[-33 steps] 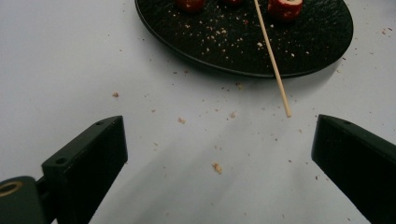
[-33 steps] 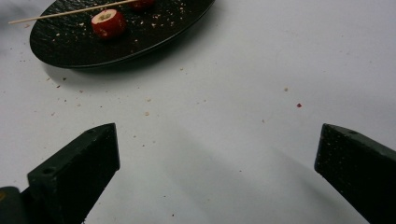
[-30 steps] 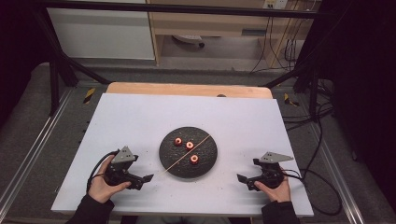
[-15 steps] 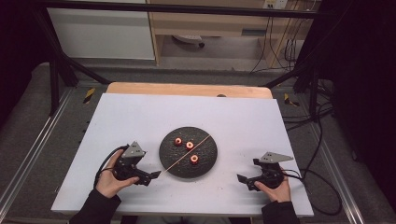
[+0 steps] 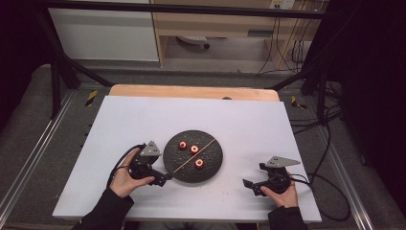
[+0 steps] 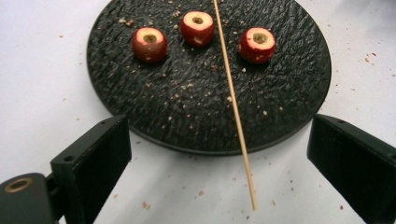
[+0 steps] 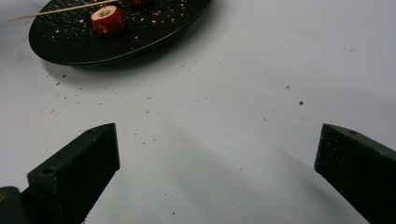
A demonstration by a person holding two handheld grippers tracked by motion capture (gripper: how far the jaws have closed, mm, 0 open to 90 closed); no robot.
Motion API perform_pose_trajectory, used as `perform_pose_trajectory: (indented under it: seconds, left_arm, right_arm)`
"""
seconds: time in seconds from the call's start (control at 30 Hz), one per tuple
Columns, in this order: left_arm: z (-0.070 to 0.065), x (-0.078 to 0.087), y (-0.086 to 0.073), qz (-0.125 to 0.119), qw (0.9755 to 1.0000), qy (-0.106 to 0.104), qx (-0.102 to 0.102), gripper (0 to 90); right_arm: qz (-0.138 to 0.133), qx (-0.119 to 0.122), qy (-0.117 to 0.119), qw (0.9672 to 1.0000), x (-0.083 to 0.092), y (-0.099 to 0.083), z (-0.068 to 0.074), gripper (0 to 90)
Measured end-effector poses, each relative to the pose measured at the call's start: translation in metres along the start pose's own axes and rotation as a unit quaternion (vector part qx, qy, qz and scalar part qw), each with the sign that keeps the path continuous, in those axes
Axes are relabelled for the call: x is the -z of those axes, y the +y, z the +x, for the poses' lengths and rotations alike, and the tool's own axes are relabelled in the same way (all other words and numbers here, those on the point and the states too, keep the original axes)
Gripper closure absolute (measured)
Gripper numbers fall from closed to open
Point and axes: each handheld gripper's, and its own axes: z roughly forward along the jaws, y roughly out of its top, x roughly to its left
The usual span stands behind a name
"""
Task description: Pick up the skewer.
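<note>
The left claw hung wide open and empty just off the near-left rim of the black plate, its jaws straddling the near end of the wooden skewer, which lay slantwise across the plate with its tip jutting over the rim onto the white worktop. The step in hand looked like the approach to pick up that skewer. Next it likely needed to drop lower and pinch the overhanging end, clear of the three cored red fruits, while the right claw, equally open and empty, waited near the right of the plate.
</note>
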Motion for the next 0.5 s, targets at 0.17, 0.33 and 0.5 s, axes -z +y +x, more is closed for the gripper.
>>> perform_pose_trajectory:
  seconds: [0.17, 0.33, 0.5]
  left_arm:
    - [-0.002, -0.009, 0.009, 0.012, 0.9999, -0.004, 0.002, 8.1]
    - [-0.004, -0.017, 0.017, 0.024, 0.9997, -0.003, 0.001, 12.6]
    - [-0.005, -0.025, 0.023, 0.035, 0.9994, 0.005, 0.005, 17.5]
  right_arm:
    - [0.002, -0.001, 0.001, 1.0, 0.0, 0.0, 0.0, 0.8]
    - [0.002, 0.001, 0.0, 1.0, 0.0, 0.0, 0.0, 0.8]
    - [0.002, -0.001, -0.001, 1.0, 0.0, 0.0, 0.0, 0.9]
